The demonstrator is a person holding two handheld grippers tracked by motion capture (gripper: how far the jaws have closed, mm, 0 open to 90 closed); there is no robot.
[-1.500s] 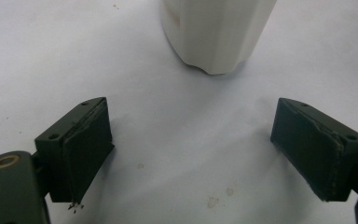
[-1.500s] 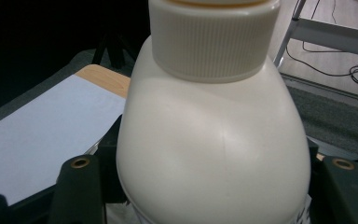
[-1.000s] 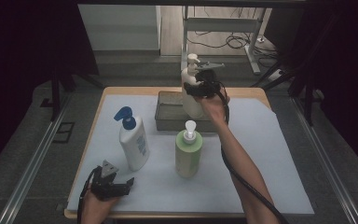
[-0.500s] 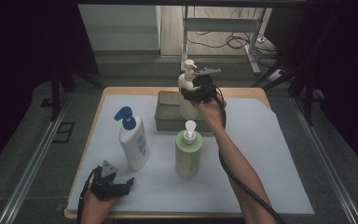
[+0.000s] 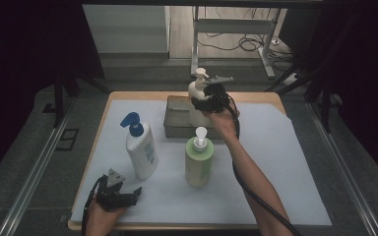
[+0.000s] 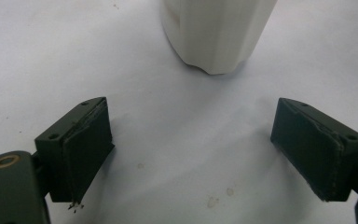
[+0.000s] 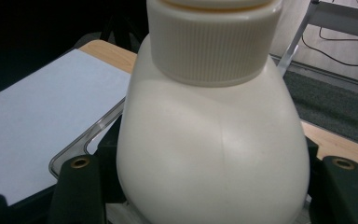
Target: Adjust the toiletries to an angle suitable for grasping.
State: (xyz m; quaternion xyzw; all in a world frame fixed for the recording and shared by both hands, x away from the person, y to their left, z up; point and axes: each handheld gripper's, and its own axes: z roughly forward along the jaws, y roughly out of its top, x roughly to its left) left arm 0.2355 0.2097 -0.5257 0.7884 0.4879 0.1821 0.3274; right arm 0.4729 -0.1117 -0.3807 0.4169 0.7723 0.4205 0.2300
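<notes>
My right gripper (image 5: 198,101) is shut on the upper body of a cream pump bottle (image 5: 197,91), held upright over the grey tray (image 5: 173,129) at the table's far side. Whether its base touches the tray I cannot tell. In the right gripper view the cream bottle (image 7: 209,154) sits between both jaws, with the tray's rim (image 7: 81,144) to its left. My left gripper (image 5: 130,195) rests near the front left edge, open with nothing between its fingers. Ahead of its gap (image 6: 196,149) stands the base of a white bottle (image 6: 216,32).
A white bottle with a blue pump (image 5: 141,150) stands at front left and a green pump bottle (image 5: 198,164) at front centre, both on the white sheet (image 5: 275,162) covering the wooden table. Dark floor and a metal stand lie beyond the far edge.
The right hand has shifted slightly to the left with the cream bottle in its grip. The left hand has kept still.
</notes>
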